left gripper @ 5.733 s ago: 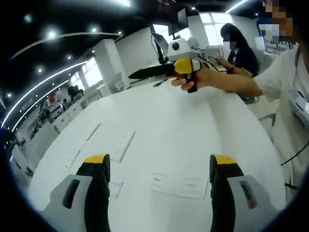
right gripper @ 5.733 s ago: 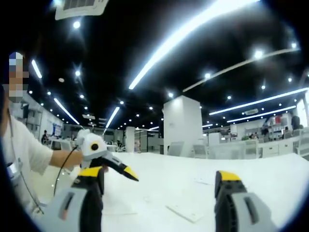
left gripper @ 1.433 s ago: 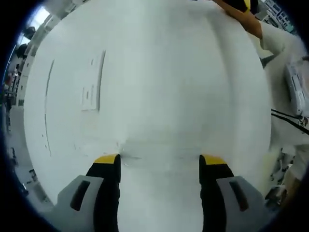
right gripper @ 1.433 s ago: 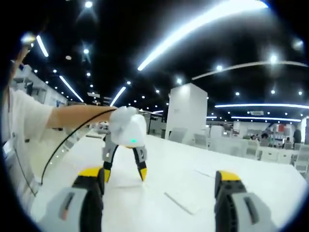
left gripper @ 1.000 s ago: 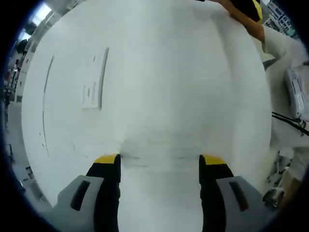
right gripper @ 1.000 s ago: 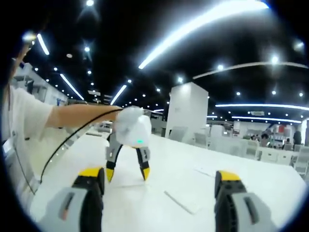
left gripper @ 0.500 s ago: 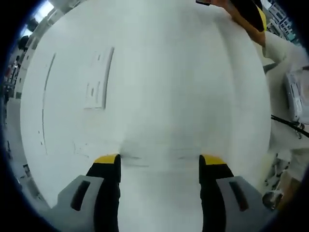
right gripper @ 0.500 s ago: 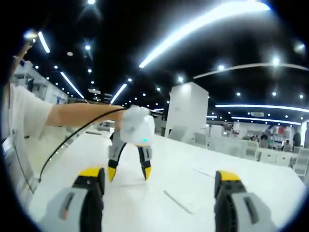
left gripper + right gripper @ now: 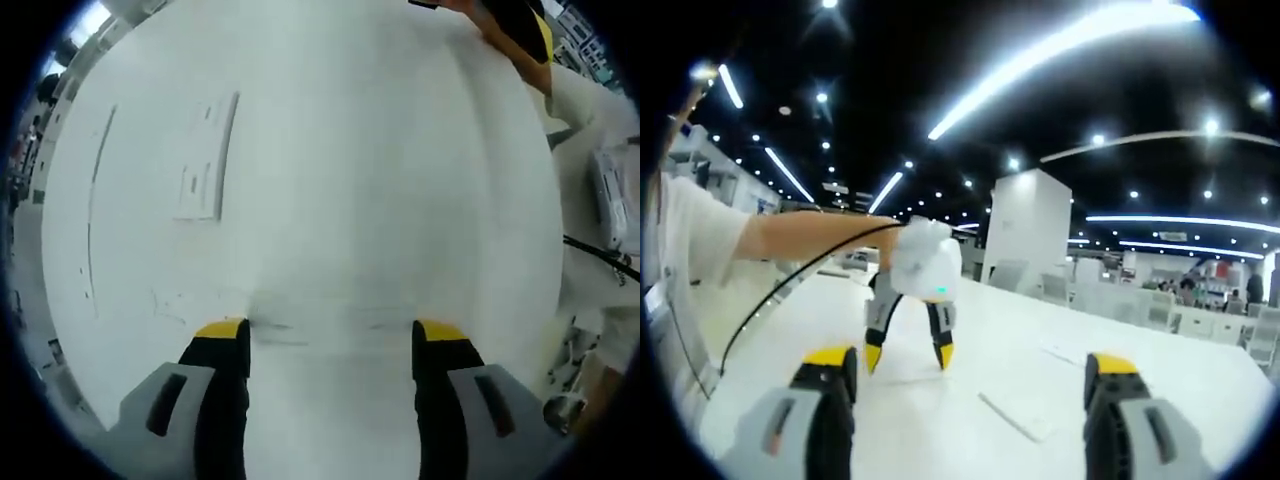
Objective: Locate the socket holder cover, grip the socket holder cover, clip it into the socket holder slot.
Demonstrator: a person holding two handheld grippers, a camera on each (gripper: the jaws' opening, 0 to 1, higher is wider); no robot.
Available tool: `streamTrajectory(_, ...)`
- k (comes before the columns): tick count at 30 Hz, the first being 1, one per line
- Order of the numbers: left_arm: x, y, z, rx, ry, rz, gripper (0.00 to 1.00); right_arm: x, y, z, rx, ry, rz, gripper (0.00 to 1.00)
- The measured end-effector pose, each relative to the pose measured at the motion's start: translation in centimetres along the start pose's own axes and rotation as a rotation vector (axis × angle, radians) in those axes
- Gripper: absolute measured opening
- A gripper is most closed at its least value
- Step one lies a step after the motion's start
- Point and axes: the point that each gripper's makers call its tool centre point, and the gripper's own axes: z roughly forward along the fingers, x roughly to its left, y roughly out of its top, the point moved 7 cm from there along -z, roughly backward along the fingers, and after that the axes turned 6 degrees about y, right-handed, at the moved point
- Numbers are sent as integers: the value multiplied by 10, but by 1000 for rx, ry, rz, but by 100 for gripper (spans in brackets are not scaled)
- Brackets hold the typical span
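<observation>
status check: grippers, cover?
Left gripper open, poised over cover on table. Right gripper open, empty. Nothing in the way.

Left tongs [image 9: 330, 335] spread wide, right tongs [image 9: 970, 372] spread wide

White table [image 9: 380, 180], white socket holder [image 9: 200, 165] on it. Yellow-tipped black jaws with grey bodies on left gripper [image 9: 328, 335] and right gripper [image 9: 968, 365]. White sleeve [image 9: 695, 265], black cable [image 9: 775, 300].
</observation>
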Motion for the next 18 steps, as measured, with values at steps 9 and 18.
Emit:
streamTrajectory(9,10,1,-1,9,5,10,64,1,-1,0,4,1,0,94)
streamTrajectory(18,16,0,-1,17,10,18,64,2,-2,0,8,3,1,94)
